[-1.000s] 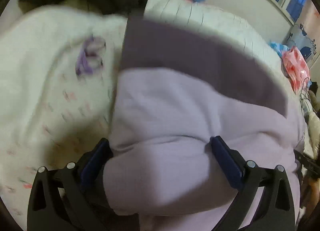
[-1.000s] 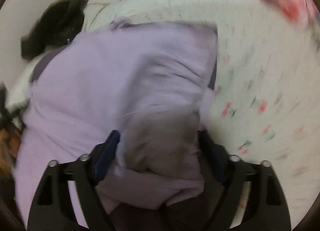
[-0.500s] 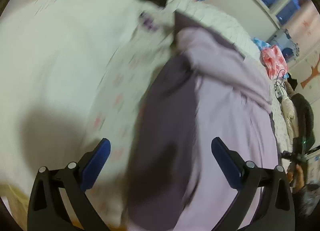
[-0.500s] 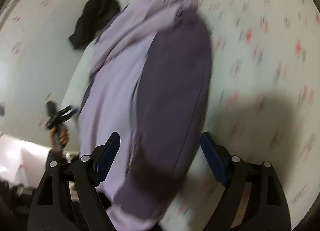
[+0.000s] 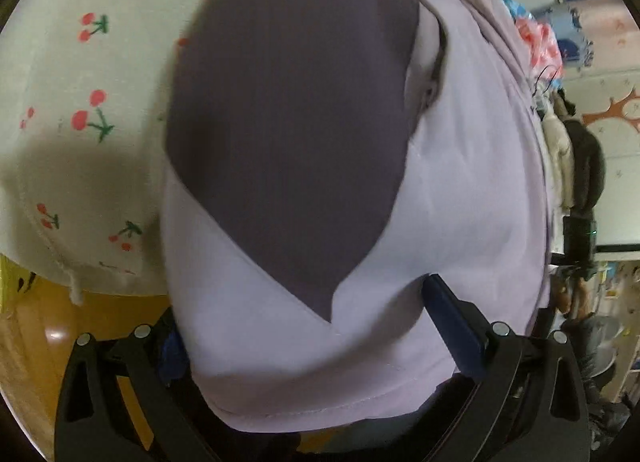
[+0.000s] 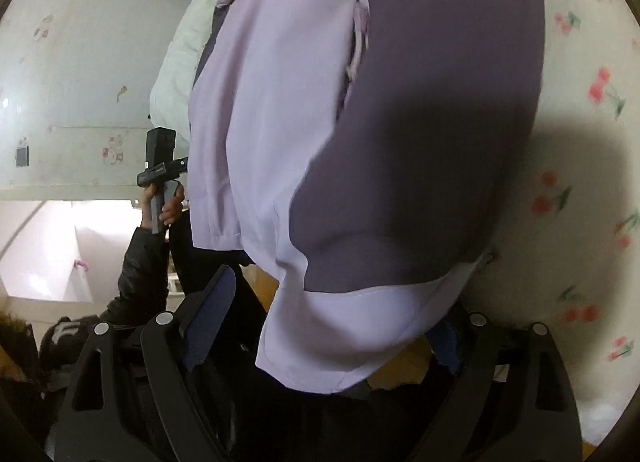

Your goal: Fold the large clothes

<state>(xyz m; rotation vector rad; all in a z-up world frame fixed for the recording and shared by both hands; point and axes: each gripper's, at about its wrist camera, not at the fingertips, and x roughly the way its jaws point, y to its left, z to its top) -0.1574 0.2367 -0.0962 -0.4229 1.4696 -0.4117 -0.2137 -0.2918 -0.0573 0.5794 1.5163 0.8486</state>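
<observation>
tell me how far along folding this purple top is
Done: the lilac garment lies in a long strip on the cherry-print sheet, dark purple panel on top, so a lengthwise fold looks made. In hand: its near hem sits between the wide jaws of the left gripper and the right gripper, whose jaws are opening; neither clearly pinches. Left: probably folding the strip across its length.
</observation>
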